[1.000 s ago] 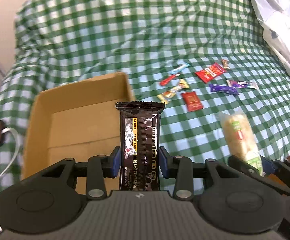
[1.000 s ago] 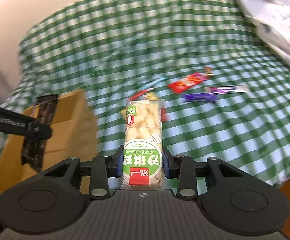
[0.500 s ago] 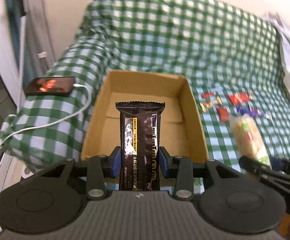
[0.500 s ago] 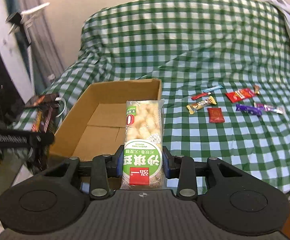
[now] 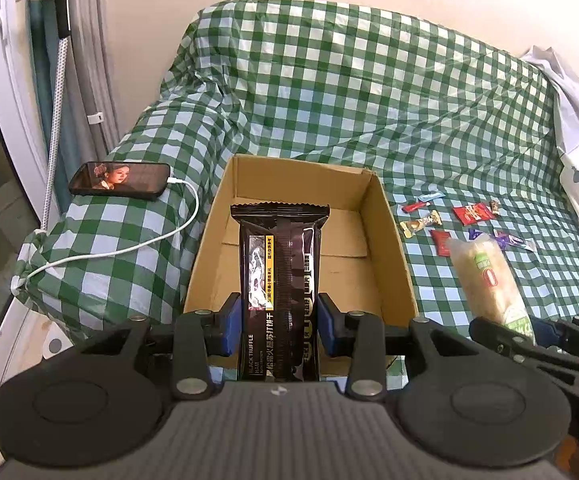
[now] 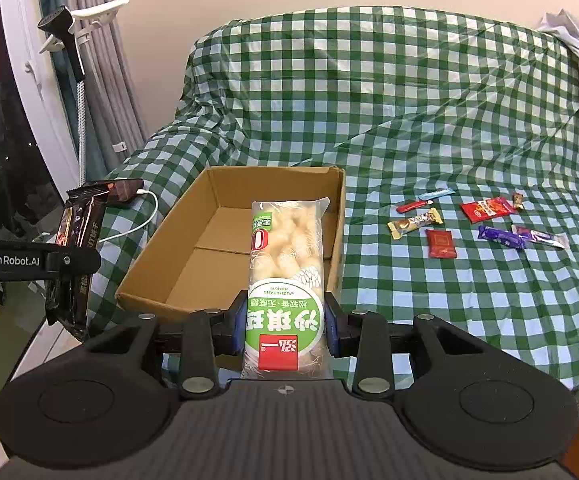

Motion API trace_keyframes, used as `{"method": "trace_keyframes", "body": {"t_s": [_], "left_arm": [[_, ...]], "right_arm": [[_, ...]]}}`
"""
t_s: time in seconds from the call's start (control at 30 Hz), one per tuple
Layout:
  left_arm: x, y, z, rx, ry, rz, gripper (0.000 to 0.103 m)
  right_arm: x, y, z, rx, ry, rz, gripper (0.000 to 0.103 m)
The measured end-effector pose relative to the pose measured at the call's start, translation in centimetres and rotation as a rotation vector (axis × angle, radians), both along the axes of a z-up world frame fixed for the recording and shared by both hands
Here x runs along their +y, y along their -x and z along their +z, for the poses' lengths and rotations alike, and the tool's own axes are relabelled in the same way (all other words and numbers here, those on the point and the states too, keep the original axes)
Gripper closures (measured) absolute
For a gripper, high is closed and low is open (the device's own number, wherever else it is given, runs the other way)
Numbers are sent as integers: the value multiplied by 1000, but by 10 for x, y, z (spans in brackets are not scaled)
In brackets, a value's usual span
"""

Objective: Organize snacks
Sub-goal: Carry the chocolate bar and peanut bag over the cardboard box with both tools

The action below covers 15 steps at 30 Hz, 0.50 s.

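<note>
My left gripper (image 5: pixel 280 322) is shut on a black truffle biscuit pack (image 5: pixel 281 264), held upright just in front of an open, empty cardboard box (image 5: pixel 389 232) on the checked bed. My right gripper (image 6: pixel 285 326) is shut on a clear pack of pale puffed snacks with a green label (image 6: pixel 285 264), held near the box's (image 6: pixel 339 224) front right corner. The left gripper and its black pack (image 6: pixel 75 248) show at the left of the right wrist view. Several small wrapped snacks (image 6: pixel 441 242) lie on the bed right of the box.
A phone (image 5: pixel 119 180) on a white charging cable (image 5: pixel 129 246) lies on the bed's left corner, left of the box. A white sheet (image 5: pixel 577 140) lies at the far right. A curtain and a white rail (image 6: pixel 81 80) stand at the left.
Both grippers have pulled back and swung left with their packs. The box, at the left a second ago, now lies straight ahead, and the bed's left corner and phone have come into view.
</note>
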State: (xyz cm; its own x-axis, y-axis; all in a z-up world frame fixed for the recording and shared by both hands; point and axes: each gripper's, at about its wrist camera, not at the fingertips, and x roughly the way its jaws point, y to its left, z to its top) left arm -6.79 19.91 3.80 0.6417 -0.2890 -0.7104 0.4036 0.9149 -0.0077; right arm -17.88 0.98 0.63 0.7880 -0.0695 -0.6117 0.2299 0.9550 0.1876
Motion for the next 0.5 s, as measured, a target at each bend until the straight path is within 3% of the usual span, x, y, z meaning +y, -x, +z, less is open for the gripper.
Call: {"method": "trace_keyframes", "body": {"t_s": [0.5], "left_arm": [[-7, -38, -10, 17, -4, 9, 60]], "right_arm": [[-6, -27, -7, 45, 12, 6, 65]]}}
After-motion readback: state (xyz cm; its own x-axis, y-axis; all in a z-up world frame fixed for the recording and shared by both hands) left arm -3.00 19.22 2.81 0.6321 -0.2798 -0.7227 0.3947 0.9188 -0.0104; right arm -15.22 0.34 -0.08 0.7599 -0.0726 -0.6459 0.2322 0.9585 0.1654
